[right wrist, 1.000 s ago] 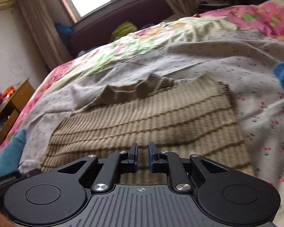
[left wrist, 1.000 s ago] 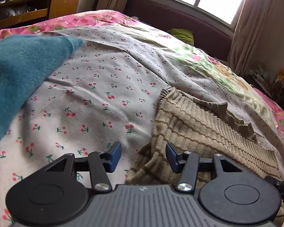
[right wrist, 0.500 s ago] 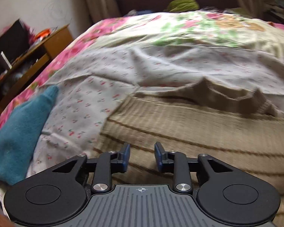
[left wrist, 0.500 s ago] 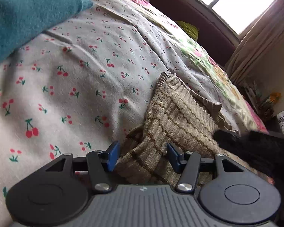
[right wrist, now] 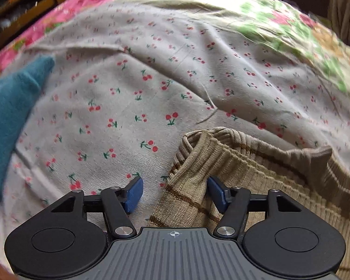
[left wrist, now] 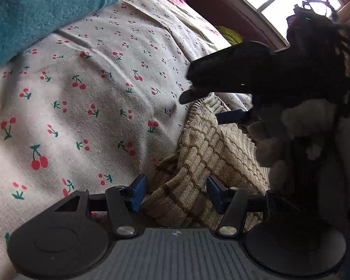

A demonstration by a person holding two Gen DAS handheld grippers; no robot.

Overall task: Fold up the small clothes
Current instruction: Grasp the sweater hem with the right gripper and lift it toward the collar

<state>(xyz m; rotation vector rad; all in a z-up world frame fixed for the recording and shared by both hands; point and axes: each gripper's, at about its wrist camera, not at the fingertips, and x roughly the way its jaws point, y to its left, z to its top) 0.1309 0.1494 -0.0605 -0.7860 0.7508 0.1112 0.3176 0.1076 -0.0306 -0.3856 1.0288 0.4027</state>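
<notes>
The ribbed beige sweater (right wrist: 233, 182), lower right, looks soft and limp; grip its folded corner. The right gripper (right wrist: 175, 194) is opening around that corner, and the left gripper (left wrist: 175, 192) stands released astride an edge.

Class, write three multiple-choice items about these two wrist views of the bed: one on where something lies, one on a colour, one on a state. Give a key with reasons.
1. Where does the fuzzy teal garment lie relative to the beige ribbed knit sweater with brown stripes in the right wrist view?
A. To its left
B. On top of it
C. Underneath it

2. What colour are the cherries printed on the pale bedsheet?
A. Blue
B. Red
C. Yellow

3. How do the right gripper and the sweater stand?
A. Shut on nothing
B. Jaws apart, sweater edge between them
C. Sweater lifted clear of the bed

Key: A, the teal cloth fills the left edge, apart from the sweater; B, red fruit on green stems; B, the blue fingers stand wide, jaws opening, knit edge in the gap.
</notes>
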